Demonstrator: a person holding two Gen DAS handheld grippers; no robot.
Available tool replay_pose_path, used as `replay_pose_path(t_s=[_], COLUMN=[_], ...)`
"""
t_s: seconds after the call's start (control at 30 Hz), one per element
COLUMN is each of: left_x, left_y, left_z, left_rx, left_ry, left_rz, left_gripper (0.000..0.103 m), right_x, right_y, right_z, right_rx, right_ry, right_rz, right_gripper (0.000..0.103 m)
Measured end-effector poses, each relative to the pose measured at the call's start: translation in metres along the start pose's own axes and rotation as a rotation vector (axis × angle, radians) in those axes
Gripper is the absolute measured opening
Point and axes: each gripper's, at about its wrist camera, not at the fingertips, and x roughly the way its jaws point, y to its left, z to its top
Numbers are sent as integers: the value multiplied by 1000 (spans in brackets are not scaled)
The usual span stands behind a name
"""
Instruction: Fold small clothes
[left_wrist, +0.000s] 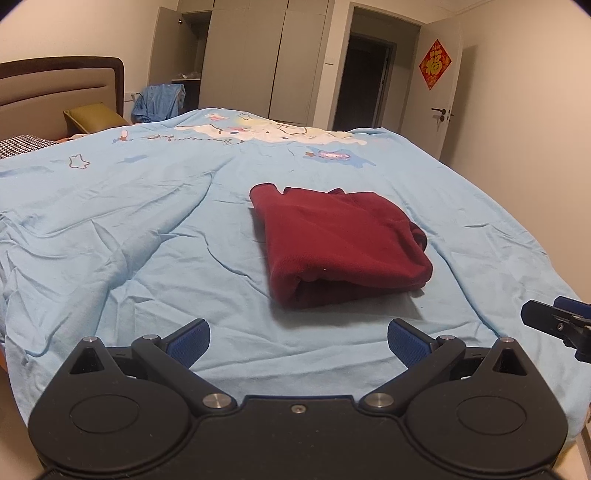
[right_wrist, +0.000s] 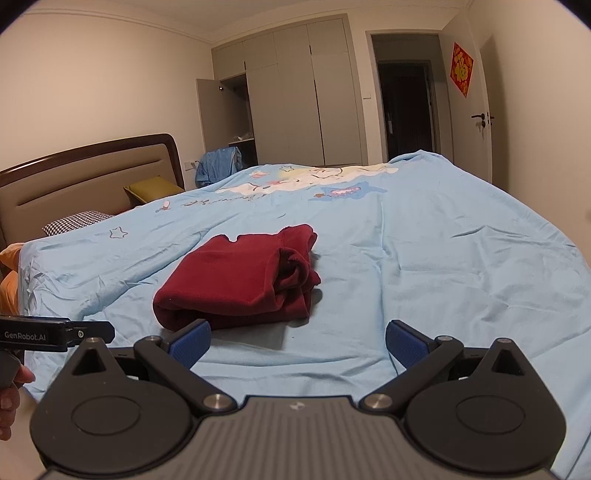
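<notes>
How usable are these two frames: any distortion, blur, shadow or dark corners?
Left wrist view: strong fisheye bend, dark vignette in the top corners, warm dim light; the folded red garment is sharp and casts a soft shadow on the blue bedsheet. Right wrist view: same curvature and vignette; the open right tool is crisp, and nothing shows motion blur.

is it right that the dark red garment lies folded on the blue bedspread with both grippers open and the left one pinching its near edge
Not quite. The left gripper pinches nothing: in the left wrist view its open fingers are short of the dark red garment, with bare blue bedspread between. The right gripper is open too, and the garment lies folded.
</notes>
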Motion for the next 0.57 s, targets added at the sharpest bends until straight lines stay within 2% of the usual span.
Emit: replay_pose_path(t_s=[0.23, 0.57], left_x=[12, 17], left_y=[0, 5], left_z=[1, 4], left_rx=[11, -18], left_ry=[16, 19], left_rz=[53, 35], left_gripper=[102, 102], right_x=[9, 19], right_y=[-2, -4], right_z=[-1, -4], right_rx=[7, 14], right_ry=[26, 56], right_rz=[-5, 0], right_gripper=[103, 103])
